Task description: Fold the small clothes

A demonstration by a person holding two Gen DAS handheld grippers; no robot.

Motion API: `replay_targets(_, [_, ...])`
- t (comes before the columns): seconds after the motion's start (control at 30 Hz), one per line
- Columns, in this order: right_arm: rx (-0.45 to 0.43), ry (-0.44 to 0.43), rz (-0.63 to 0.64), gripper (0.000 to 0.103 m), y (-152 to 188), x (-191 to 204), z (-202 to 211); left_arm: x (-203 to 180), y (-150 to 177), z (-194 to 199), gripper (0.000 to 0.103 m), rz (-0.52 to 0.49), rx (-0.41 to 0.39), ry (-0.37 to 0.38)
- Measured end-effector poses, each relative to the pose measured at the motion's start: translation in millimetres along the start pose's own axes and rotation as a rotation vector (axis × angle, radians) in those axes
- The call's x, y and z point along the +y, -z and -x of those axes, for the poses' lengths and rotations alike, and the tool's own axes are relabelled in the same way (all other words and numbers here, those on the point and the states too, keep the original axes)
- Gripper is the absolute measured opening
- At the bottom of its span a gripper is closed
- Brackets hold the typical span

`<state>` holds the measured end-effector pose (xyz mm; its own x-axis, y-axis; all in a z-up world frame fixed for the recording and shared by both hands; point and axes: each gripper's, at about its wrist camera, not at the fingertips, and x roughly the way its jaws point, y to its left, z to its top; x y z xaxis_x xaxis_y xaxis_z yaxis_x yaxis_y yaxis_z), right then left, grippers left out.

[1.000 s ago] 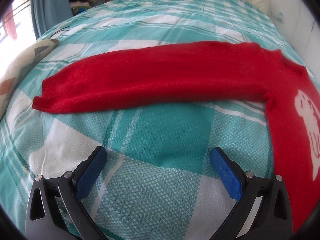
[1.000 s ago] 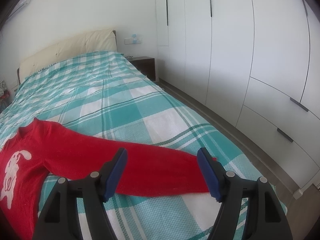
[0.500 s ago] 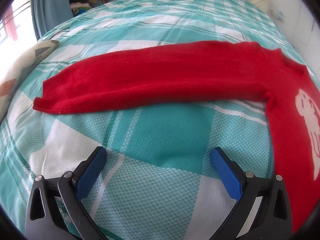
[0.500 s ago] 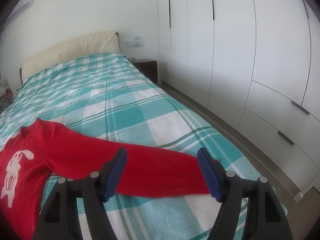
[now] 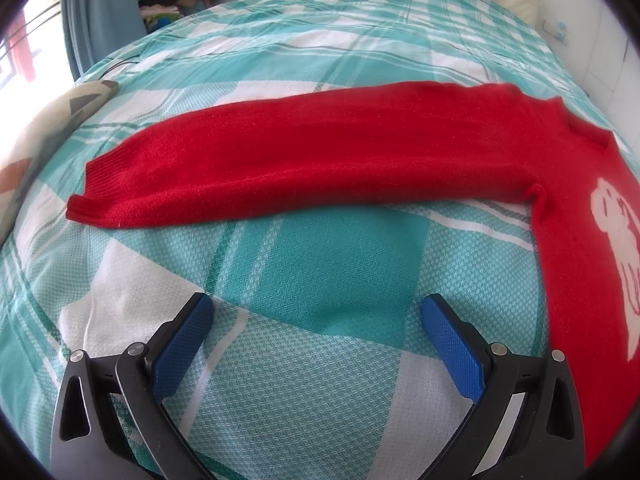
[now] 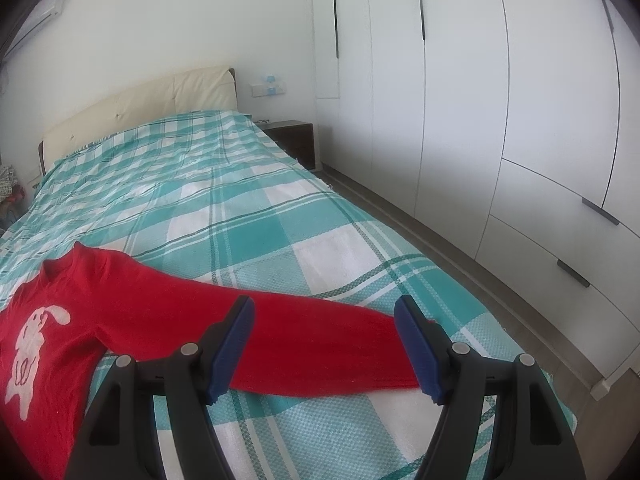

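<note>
Red knit sweater [image 5: 320, 152] lies flat on the teal-and-white checked bedspread [image 5: 320, 264], front up, white animal print [image 6: 36, 344] showing, both sleeves spread straight out to the sides — laid open like that so the sleeves can be folded in first, I'd say. My left gripper [image 5: 318, 320] hangs over bare bedspread just short of the left sleeve [image 5: 248, 168], jaws spread wide, nothing between the blue pads, touching no cloth. My right gripper [image 6: 324, 340] is released too, jaws apart and empty, pointing over the right sleeve [image 6: 312, 344] near its cuff end; whether the tips touch the knit I can't tell, but the pads aren't pressing on it. Each gripper faces its own sleeve, so the likely first step is pinching a cuff and carrying it across the chest. Folding not yet begun — no crease anywhere. Knit looks soft and limp, so it will sag and may drag the body if lifted from one point. White wardrobe [image 6: 500, 120] runs along the right side of the bed.
</note>
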<state>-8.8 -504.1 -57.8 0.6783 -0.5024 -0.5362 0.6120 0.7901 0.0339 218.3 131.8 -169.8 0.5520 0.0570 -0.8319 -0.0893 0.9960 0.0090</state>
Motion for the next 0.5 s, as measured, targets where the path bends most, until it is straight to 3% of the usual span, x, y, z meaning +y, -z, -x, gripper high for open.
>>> replay_targets(0.5, [0.004, -0.004, 0.003, 0.072, -0.4, 0.9, -0.8, -0.2, -0.1, 0.1, 0.103, 0.000, 0.000, 0.000])
